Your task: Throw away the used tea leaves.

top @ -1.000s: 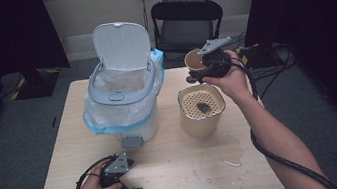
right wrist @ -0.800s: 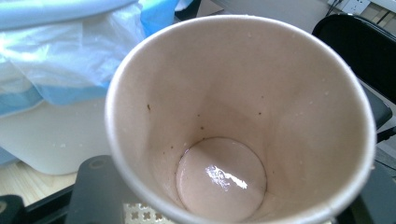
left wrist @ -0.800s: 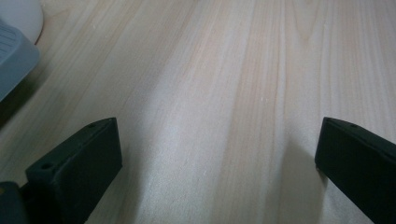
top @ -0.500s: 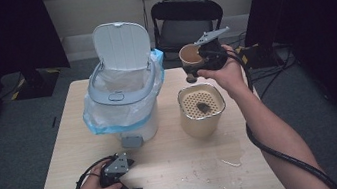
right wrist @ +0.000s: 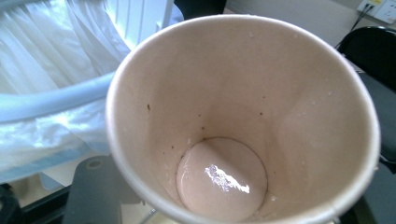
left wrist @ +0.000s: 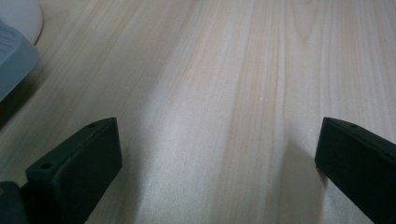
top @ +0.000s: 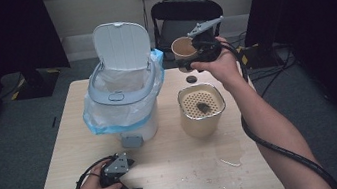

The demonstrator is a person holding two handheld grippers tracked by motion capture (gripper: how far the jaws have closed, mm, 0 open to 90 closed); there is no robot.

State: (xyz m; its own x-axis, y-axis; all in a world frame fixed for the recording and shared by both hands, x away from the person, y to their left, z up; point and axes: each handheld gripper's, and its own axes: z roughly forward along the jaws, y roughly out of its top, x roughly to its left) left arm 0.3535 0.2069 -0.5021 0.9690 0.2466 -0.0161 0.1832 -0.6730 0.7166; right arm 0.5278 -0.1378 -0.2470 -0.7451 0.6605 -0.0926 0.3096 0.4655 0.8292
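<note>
The round paper cup (right wrist: 243, 121) is light brown outside and pale tan within, dotted with small dark specks, a pinkish-beige film glinting at its bottom. The white plastic bin with a pale blue-grey rim (top: 122, 88) wears a translucent liner edged in light blue (top: 95, 125). The cream cylindrical strainer canister (top: 202, 112) has a perforated top pierced in a fine dot pattern. The light wooden tabletop (left wrist: 224, 93) shows straight pale grain. The fingers (left wrist: 74, 168) are matt black.

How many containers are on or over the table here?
3: a white bin at the table's left, a strainer tub right of it, and a paper cup held in the right gripper above.
</note>
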